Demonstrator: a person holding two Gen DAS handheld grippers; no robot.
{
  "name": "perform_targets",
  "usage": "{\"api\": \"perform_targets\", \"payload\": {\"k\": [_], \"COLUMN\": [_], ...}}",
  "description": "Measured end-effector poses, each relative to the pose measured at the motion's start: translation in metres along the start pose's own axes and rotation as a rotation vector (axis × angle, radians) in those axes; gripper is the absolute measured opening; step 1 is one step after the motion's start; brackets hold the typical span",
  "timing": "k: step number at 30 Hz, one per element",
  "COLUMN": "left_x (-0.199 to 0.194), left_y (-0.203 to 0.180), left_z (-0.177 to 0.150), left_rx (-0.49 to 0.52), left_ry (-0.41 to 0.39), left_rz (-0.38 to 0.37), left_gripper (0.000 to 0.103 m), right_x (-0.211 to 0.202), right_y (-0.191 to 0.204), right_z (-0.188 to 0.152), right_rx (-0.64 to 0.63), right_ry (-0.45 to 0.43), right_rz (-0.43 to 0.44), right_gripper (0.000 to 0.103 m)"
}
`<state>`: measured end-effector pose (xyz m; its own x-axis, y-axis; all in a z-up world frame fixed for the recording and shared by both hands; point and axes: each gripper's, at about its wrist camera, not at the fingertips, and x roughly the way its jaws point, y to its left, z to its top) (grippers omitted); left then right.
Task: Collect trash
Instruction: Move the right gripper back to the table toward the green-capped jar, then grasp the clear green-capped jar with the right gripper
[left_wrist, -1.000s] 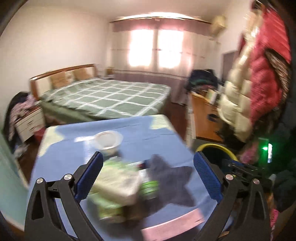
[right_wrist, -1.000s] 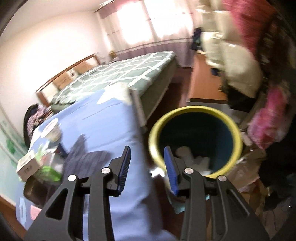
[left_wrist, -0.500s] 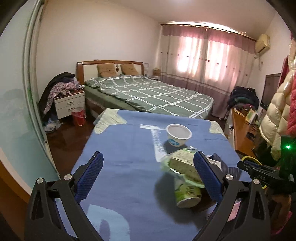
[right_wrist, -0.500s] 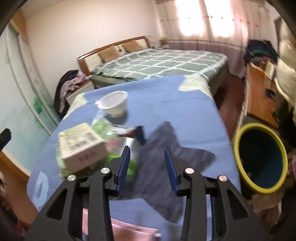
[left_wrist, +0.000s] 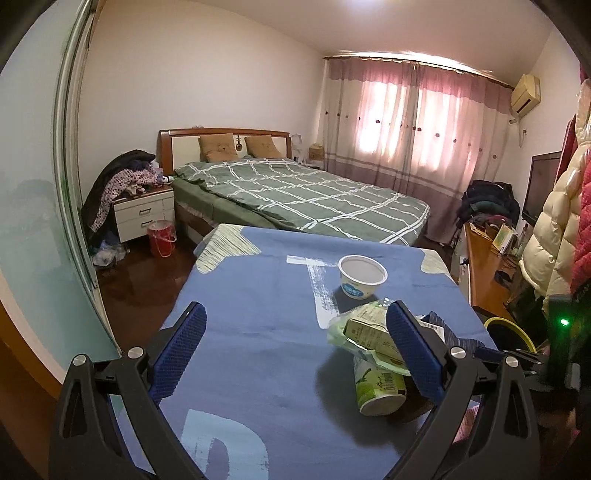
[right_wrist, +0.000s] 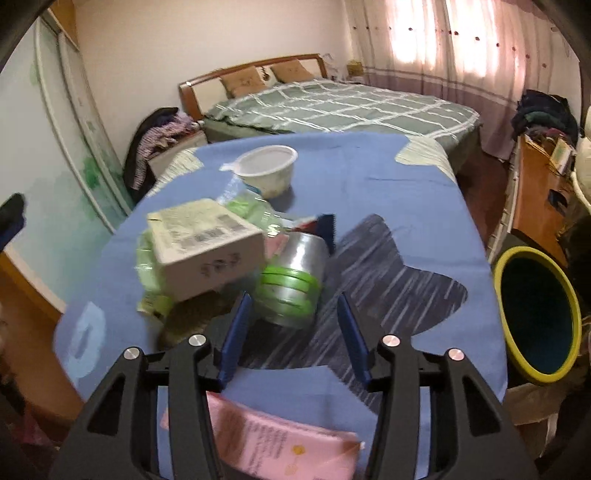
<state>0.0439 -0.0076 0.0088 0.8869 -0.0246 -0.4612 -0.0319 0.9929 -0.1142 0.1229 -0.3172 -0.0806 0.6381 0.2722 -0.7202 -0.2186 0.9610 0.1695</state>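
Trash lies on the blue tablecloth (right_wrist: 388, 192): a cardboard carton (right_wrist: 207, 247) on a green plastic wrapper (right_wrist: 147, 266), a tipped green-banded cup (right_wrist: 291, 284), a white bowl (right_wrist: 267, 170) behind, and a pink packet (right_wrist: 280, 443) at the near edge. My right gripper (right_wrist: 295, 336) is open and empty, its fingers just short of the cup. My left gripper (left_wrist: 295, 354) is wide open and empty over the table; its right finger (left_wrist: 413, 350) overlaps the carton (left_wrist: 369, 334) and cup (left_wrist: 378, 384). The white bowl (left_wrist: 362, 277) stands beyond.
A yellow-rimmed bin (right_wrist: 535, 314) stands on the floor right of the table; its rim shows in the left view (left_wrist: 511, 328). A bed (left_wrist: 303, 199) lies beyond the table, a nightstand (left_wrist: 144, 212) and red bucket (left_wrist: 160, 238) to the left, a wooden desk (left_wrist: 487, 262) and hanging coats (left_wrist: 554, 229) to the right.
My right gripper swung left from over the bin to the table, closed in on the tipped cup and opened wider. My left gripper turned left, so the trash slid to its right finger.
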Motion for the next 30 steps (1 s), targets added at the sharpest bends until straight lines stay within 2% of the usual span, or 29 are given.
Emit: {"api": "perform_targets", "payload": {"k": [5, 9, 13, 16, 21, 22, 23, 30], "left_x": [0.0, 0.004, 0.01, 0.014, 0.019, 0.02, 0.021, 0.022], "left_y": [-0.004, -0.007, -0.005, -0.001, 0.0, 0.0, 0.0, -0.003], "left_z": [-0.001, -0.005, -0.008, -0.01, -0.013, -0.012, -0.013, -0.015], "left_rx": [0.002, 0.001, -0.009, -0.018, -0.028, -0.029, -0.03, -0.029], "left_ry": [0.002, 0.013, 0.027, 0.034, 0.044, 0.045, 0.047, 0.047], "left_rz": [-0.003, -0.01, -0.016, -0.019, -0.027, -0.027, -0.028, -0.031], "left_gripper": [0.096, 0.096, 0.096, 0.096, 0.096, 0.096, 0.096, 0.096], "right_x": [0.022, 0.03, 0.035, 0.039, 0.045, 0.046, 0.048, 0.038], "right_y": [-0.002, 0.003, 0.009, 0.013, 0.014, 0.015, 0.015, 0.004], "right_z": [0.004, 0.004, 0.006, 0.007, 0.009, 0.01, 0.01, 0.004], "right_rx": [0.034, 0.06, 0.085, 0.085, 0.082, 0.072, 0.061, 0.085], "right_ry": [0.059, 0.069, 0.069, 0.076, 0.086, 0.09, 0.096, 0.076], "right_rz": [0.007, 0.012, -0.003, -0.02, -0.076, -0.093, -0.094, -0.055], "right_gripper": [0.047, 0.048, 0.059, 0.06, 0.06, 0.056, 0.048, 0.048]}}
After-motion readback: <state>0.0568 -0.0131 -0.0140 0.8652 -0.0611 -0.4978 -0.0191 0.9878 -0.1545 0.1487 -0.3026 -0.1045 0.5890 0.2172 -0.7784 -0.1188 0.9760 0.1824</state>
